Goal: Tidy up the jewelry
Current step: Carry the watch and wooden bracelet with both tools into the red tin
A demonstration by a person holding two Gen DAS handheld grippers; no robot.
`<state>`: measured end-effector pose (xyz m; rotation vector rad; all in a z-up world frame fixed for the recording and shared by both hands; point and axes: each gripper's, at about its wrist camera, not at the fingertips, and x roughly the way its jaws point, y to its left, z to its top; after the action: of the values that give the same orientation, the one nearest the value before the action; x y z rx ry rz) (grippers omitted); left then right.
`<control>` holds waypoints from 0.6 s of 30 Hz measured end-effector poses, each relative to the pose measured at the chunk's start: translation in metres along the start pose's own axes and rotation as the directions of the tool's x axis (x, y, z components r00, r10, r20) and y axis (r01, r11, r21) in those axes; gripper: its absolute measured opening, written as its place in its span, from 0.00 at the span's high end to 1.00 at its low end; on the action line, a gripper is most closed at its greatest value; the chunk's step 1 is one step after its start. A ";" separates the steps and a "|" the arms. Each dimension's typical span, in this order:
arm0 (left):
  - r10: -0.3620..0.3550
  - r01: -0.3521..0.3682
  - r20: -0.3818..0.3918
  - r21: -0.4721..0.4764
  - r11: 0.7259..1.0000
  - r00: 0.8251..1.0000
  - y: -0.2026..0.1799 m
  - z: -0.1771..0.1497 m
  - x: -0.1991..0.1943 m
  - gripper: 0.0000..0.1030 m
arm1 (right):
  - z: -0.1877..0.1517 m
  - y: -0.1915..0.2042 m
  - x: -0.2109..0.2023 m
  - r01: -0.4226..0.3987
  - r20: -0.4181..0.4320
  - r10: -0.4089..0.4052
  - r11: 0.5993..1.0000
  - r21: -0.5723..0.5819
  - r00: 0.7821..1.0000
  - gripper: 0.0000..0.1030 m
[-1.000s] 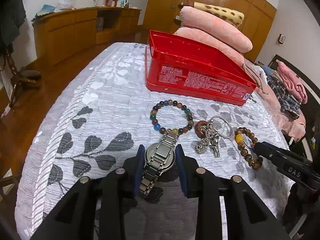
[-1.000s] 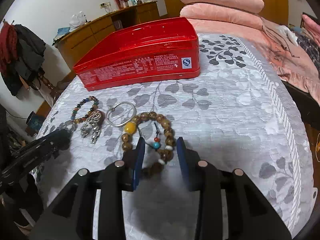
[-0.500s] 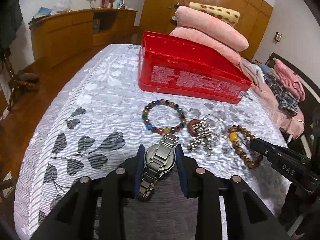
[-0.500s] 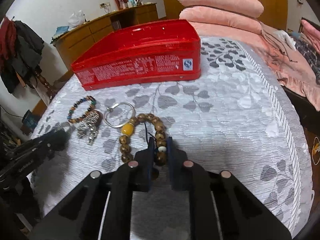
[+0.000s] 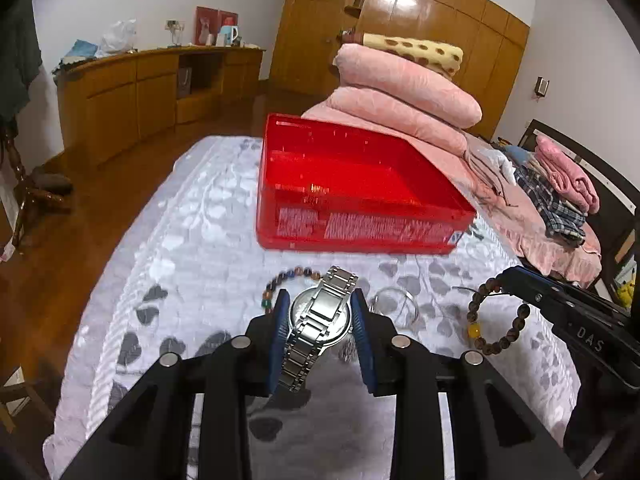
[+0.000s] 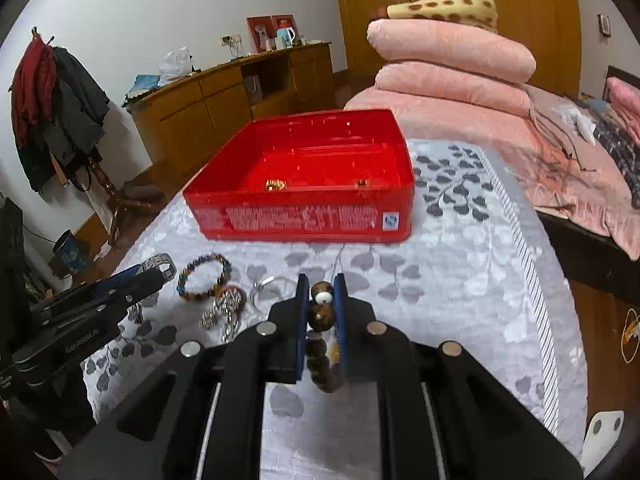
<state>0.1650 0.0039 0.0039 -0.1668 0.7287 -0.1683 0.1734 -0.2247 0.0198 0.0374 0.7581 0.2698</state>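
My left gripper (image 5: 320, 312) is shut on a silver metal watch (image 5: 318, 316) and holds it lifted above the bedspread. My right gripper (image 6: 322, 294) is shut on a brown wooden bead bracelet (image 6: 320, 316), also lifted; the bracelet hangs from it in the left wrist view (image 5: 498, 320). An open red box (image 5: 356, 188) stands on the bed beyond both grippers, also in the right wrist view (image 6: 308, 184). A multicoloured bead bracelet (image 6: 204, 276), a silver ring (image 6: 268, 286) and a metal keychain charm (image 6: 224, 312) lie on the bedspread.
The bed has a white and grey leaf-patterned cover (image 6: 460, 240). Folded pink quilts (image 5: 400, 96) are stacked behind the box. Clothes (image 5: 560, 184) lie at the right. A wooden sideboard (image 5: 140, 92) stands along the far wall. The wooden floor drops off on the left.
My right gripper closed on the wooden bead bracelet and lifted it. My left gripper lifted the watch off the bedspread. Both moved up toward the red box.
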 end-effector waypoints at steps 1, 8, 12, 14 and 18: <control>0.001 -0.001 0.004 0.000 1.000 1.000 0.000 0.002 0.000 0.70 | 0.004 0.000 0.000 0.000 0.006 0.000 1.000 0.000 1.000 0.89; -0.004 0.004 0.043 0.010 1.000 0.999 -0.006 0.029 0.001 0.70 | 0.031 0.002 -0.003 -0.013 0.049 0.013 1.000 -0.010 0.999 0.89; -0.004 0.003 0.071 0.027 1.000 0.997 -0.013 0.048 0.001 0.70 | 0.051 0.004 -0.002 -0.017 0.075 0.018 1.000 -0.022 0.997 0.89; 0.001 -0.004 0.084 0.032 0.999 0.996 -0.016 0.058 0.003 0.70 | 0.060 0.005 -0.003 -0.019 0.089 0.021 1.000 -0.023 0.996 0.89; 0.011 -0.015 0.096 0.039 0.999 0.995 -0.020 0.077 0.012 0.70 | 0.080 0.006 -0.001 -0.029 0.111 0.032 0.999 -0.029 0.993 0.89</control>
<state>0.2232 -0.0111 0.0569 -0.1315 0.6308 -0.1613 0.2261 -0.2135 0.0795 0.0382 0.6429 0.3045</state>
